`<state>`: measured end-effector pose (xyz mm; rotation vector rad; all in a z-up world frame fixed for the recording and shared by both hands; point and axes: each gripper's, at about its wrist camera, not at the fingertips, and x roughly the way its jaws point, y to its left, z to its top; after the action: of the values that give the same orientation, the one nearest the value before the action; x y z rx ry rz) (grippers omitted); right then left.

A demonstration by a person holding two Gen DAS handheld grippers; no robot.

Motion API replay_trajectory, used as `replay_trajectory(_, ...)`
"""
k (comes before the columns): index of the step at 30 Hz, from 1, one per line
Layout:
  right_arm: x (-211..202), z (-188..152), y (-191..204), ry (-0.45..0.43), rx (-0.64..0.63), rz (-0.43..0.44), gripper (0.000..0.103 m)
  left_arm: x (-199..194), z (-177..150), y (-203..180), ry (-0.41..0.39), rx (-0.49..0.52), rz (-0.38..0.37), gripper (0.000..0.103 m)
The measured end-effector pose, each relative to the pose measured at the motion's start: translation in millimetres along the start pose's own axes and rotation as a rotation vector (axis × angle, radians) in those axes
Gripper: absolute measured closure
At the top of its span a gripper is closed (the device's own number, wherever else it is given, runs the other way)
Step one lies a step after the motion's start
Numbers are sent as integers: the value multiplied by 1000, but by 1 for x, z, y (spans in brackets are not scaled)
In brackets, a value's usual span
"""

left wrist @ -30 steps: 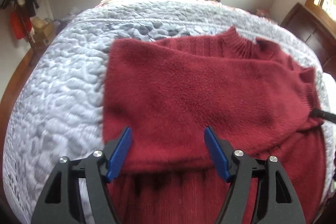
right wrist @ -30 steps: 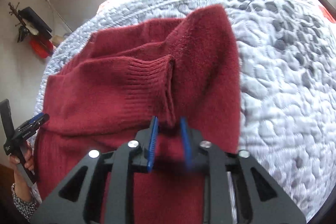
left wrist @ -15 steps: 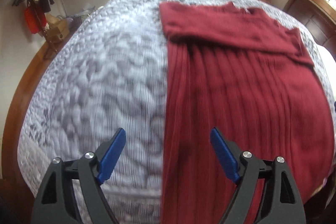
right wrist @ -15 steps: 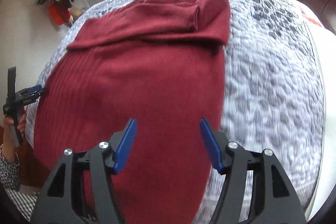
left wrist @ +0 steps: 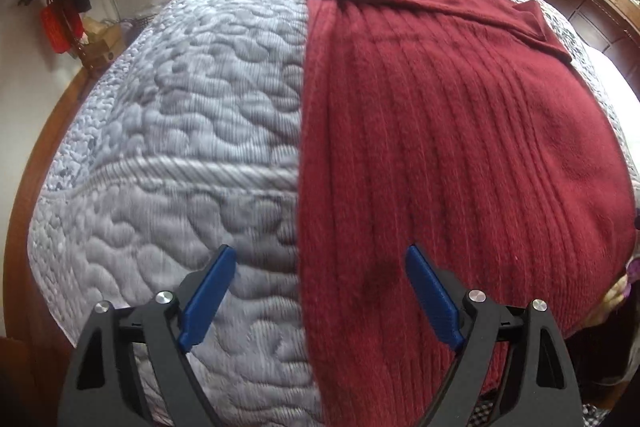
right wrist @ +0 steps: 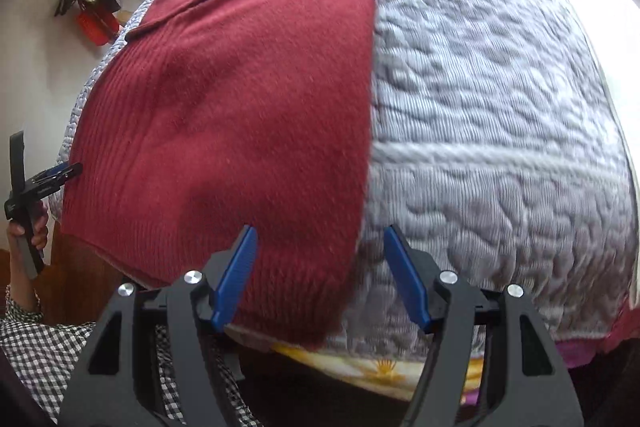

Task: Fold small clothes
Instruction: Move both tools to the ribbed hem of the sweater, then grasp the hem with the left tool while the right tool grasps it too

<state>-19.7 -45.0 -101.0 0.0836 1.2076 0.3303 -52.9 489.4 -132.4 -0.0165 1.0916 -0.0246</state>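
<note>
A dark red ribbed sweater [left wrist: 440, 131] lies flat on the bed, its sleeves folded across the far top end. My left gripper [left wrist: 316, 291] is open above the sweater's near left edge, straddling the border between knit and quilt. In the right wrist view the same sweater [right wrist: 240, 99] fills the left half. My right gripper [right wrist: 320, 267] stands open over its near right corner, empty. The left gripper [right wrist: 56, 175] shows at the far left there, held by a hand.
A grey quilted bedspread [left wrist: 180, 131] covers the bed, with a wooden frame edge [left wrist: 36, 163] at left. Hanging items and a red bag [left wrist: 60, 27] are on the wall. A checked sleeve [right wrist: 44, 347] and a colourful sheet [right wrist: 380, 367] lie near.
Both grippers let go of the folded sleeves and pulled back from the sweater's top to its near hem. The right gripper went from shut to open.
</note>
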Motion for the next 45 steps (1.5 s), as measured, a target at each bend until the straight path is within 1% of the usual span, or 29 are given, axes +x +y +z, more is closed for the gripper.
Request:
replay_trajectory(1,0,-3,-1,3,6,4,37,0,-3,-1,4,-4,-8,16)
replay_trajectory(4,2,-14,-3,14,27,56,37,-1,-12,-4,7,-7,-20,16)
replay_trajectory(7,7,-20,0,28,23,64,37,-2,-18,-8,13,-11,-44,16)
replay_trajectory(9,11,-23,2,39,23,86,37,-3,-21,-9,14,-9,-49,16)
replay_trajectory(13,19,-27,8,51,3,85,37,0,-27,-17,26,2,-56,17)
replay_trajectory(14,20,-28,8,53,0,90,40,0,-29,-20,27,6,-54,17)
replay_trajectory(16,23,-29,13,62,-9,105,45,1,-31,-24,30,17,-58,26)
replay_trajectory(18,24,-30,16,59,-26,97,48,1,-33,-27,34,20,-65,29)
replay_trajectory(19,24,-31,16,59,-33,93,52,1,-34,-28,36,23,-60,33)
replay_trajectory(20,23,-31,15,56,-33,93,54,1,-33,-29,38,24,-57,34)
replay_trajectory(21,23,-30,15,55,-25,102,55,1,-33,-29,39,21,-57,37)
replay_trajectory(24,22,-30,15,55,-16,128,65,0,-33,-28,46,8,-75,47)
replay_trajectory(25,21,-31,13,55,-16,125,72,-1,-33,-28,47,5,-81,53)
replay_trajectory(26,21,-31,12,57,-13,119,78,-1,-33,-27,49,3,-82,56)
replay_trajectory(27,21,-30,11,58,-7,115,81,-1,-34,-27,50,-2,-80,65)
replay_trajectory(28,21,-29,11,57,-4,120,91,-2,-34,-25,52,-8,-82,73)
replay_trajectory(29,19,-28,11,54,1,127,95,-3,-34,-23,55,-18,-92,77)
replay_trajectory(30,15,-31,8,50,2,133,95,-3,-34,-22,58,-26,-101,84)
replay_trajectory(31,13,-31,8,45,-3,138,96,-4,-34,-21,60,-35,-116,87)
replay_trajectory(33,7,-32,11,31,-21,144,97,-8,-32,-18,59,-50,-144,90)
replay_trajectory(34,3,-32,11,23,-21,161,97,-10,-32,-17,56,-56,-157,91)
replay_trajectory(38,-12,-31,7,-17,0,236,97,-24,-24,-8,36,-103,-253,92)
replay_trajectory(42,-31,-23,2,-71,18,302,97,-39,-11,3,8,-151,-334,92)
replay_trajectory(45,-42,-13,-1,-105,21,313,98,-54,2,6,-36,-155,-352,92)
